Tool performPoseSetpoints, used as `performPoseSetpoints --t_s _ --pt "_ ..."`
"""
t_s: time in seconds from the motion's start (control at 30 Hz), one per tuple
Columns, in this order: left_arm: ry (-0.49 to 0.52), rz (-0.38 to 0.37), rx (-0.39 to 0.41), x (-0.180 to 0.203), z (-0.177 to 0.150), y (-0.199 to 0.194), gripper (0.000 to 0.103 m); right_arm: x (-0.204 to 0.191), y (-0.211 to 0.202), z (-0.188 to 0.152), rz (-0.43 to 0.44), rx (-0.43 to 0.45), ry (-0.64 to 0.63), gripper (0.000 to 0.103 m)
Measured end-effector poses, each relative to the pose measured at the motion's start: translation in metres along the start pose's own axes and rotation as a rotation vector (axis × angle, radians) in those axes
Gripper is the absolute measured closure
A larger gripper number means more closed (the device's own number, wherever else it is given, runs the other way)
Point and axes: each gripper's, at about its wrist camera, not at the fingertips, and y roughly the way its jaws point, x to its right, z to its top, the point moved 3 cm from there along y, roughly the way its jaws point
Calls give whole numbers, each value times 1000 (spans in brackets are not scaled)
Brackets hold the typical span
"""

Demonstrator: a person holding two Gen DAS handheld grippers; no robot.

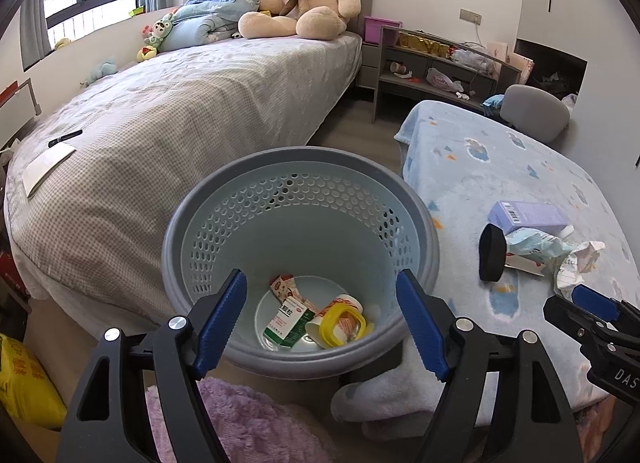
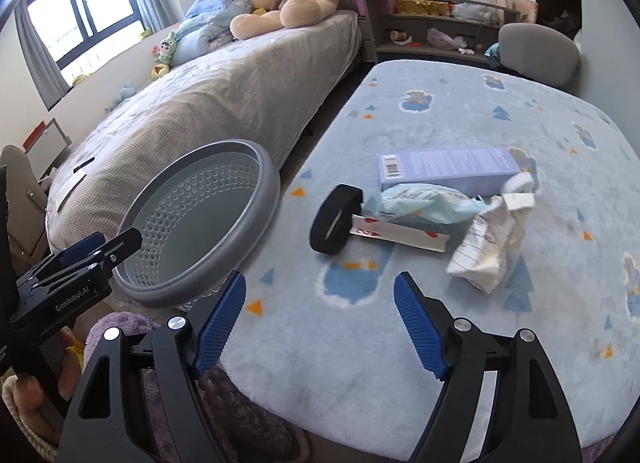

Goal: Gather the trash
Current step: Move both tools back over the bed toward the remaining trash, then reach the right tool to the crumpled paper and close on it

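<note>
Grey perforated bin point(image 1: 300, 247) sits left of the blue blanket point(image 2: 440, 103), already holding a green carton point(image 1: 289, 323), a yellow ring point(image 1: 343, 323) and wrappers, so I'd say partly done. Left gripper point(image 1: 322, 323) hangs over it, jaws spread, empty. Right gripper point(image 2: 320, 323) is also spread and empty, near the leftovers: black band point(image 2: 334, 223), pale-blue wrapper point(image 2: 420, 205), purple box point(image 2: 448, 169), crumpled paper point(image 2: 488, 239). Card under the wrapper is mostly hidden.

Bare blanket lies clear between the right tool point(image 2: 320, 323) and trash pile point(image 2: 440, 207) — basket point(image 2: 256, 223) rim crowds the left, its mouth unobstructed.
</note>
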Motion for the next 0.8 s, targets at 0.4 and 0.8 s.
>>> performPoseSetpoints --t_s 0.4,0.8 --pt "84 -88 -13 59 -16 -9 29 55 -32 -24 -83 21 91 28" --pt "126 -113 -18 95 -20 -15 29 83 -45 -35 -75 45 145 27"
